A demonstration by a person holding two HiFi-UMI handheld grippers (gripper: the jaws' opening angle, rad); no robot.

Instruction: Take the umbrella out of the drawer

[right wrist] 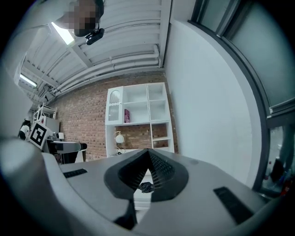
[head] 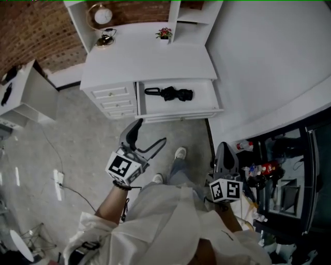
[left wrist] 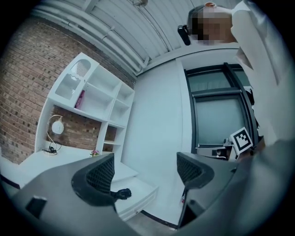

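Observation:
A black folded umbrella (head: 170, 94) lies in the open white drawer (head: 207, 98) under the desk top, its strap loop pointing left. My left gripper (head: 150, 135) hangs open in front of the drawer, above the floor, with nothing between its fingers. In the left gripper view the open gripper (left wrist: 145, 171) frames the wall, and the umbrella (left wrist: 123, 193) shows low by the left pad (left wrist: 100, 177). My right gripper (head: 226, 151) is held shut nearer my body, right of the drawer. Through the shut right gripper (right wrist: 149, 168) a bit of the umbrella (right wrist: 146, 187) peeks out.
The white desk (head: 150, 62) carries a round lamp (head: 102, 15) and a small flower pot (head: 164, 34). Three small shut drawers (head: 113, 101) sit left of the open one. A white box (head: 31, 93) stands at the left, a power strip (head: 58, 182) lies on the floor, and a cluttered dark shelf (head: 274, 181) is at the right.

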